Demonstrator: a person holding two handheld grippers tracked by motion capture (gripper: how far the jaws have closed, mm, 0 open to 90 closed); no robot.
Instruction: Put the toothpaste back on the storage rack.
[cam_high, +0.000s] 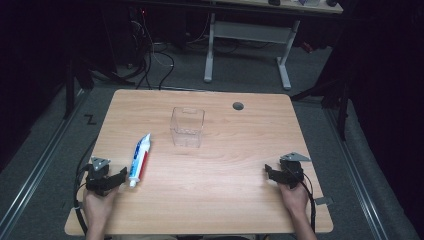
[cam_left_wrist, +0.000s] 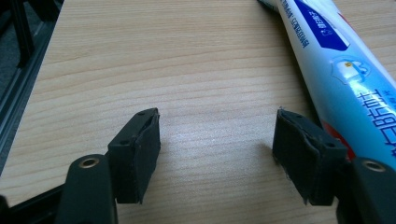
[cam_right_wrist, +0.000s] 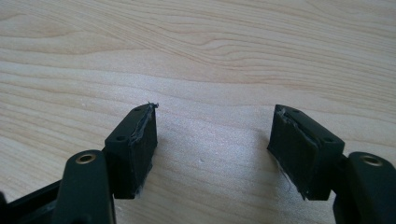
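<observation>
A white, blue and red toothpaste tube (cam_high: 139, 160) lies on the wooden table (cam_high: 225, 210) at the left, its cap end toward the person. My left gripper (cam_high: 120, 177) rests on the table just left of the tube's cap end, jaws wide apart with only bare wood between them. In the left gripper view the tube (cam_left_wrist: 336, 60) runs along the outside of the right jaw of the left gripper (cam_left_wrist: 217, 140). A clear plastic box (cam_high: 187, 127) stands empty at the table's middle. My right gripper (cam_high: 269, 175) sits near the right front, open over bare wood (cam_right_wrist: 212, 135).
A round grey cable hole (cam_high: 238, 106) sits in the table's far right part. Beyond the table stand a white desk frame (cam_high: 247, 45) and loose cables on the grey floor. The table's left edge (cam_left_wrist: 32, 88) runs close to the left gripper.
</observation>
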